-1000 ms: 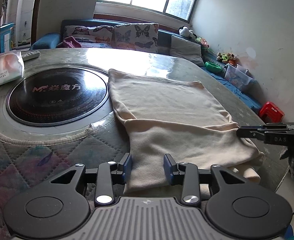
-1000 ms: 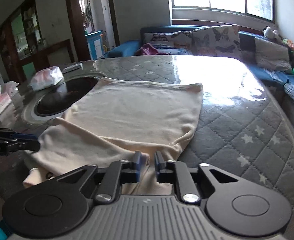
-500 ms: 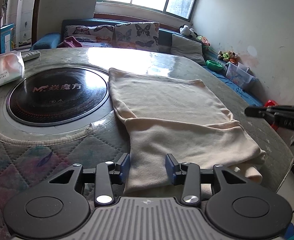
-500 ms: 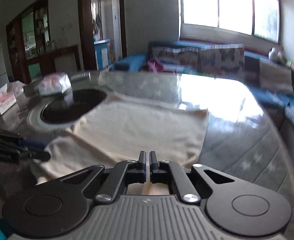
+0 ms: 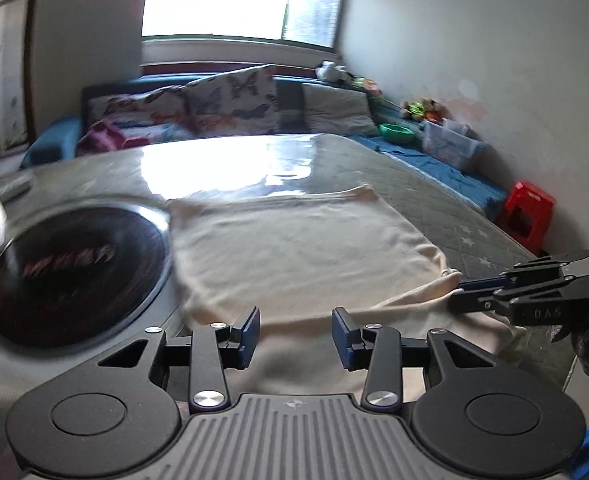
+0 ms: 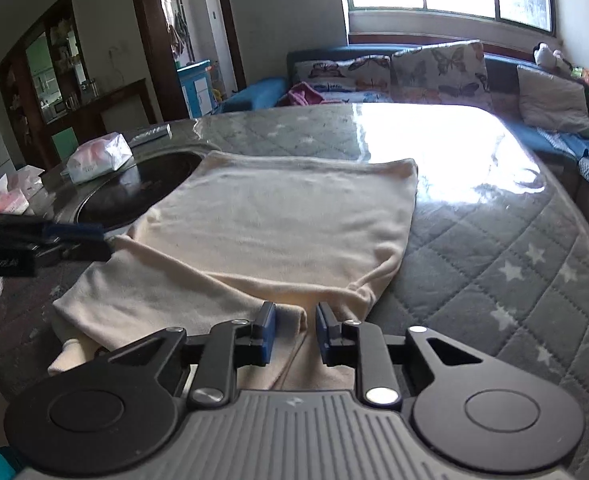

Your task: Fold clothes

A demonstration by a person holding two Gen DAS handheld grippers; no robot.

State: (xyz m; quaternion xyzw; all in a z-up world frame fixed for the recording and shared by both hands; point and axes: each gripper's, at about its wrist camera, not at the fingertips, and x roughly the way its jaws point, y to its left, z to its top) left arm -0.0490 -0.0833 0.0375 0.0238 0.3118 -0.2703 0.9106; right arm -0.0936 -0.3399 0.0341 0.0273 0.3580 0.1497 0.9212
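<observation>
Both pairs of fingers stand apart over the near end of the cream garment (image 6: 278, 232). On the right gripper (image 6: 294, 338) the jaws are opening, with a bunched fold of the cloth lying in the gap but not pressed by the blue pads (image 6: 268, 330). On the left gripper (image 5: 295, 334) the jaws are spread wider, cloth showing beyond and below them, nothing pinched.

Most of the garment lies flat on the quilted table cover (image 6: 494, 240), its far hem straight, one side edge touching the rim of the round black cooktop (image 5: 74, 264). Its body looks folded into a rectangle already, while the near end is loose and rumpled, spilling toward the table edge. By my reading, one fold is in place and the near end remains to be gathered and brought over.
</observation>
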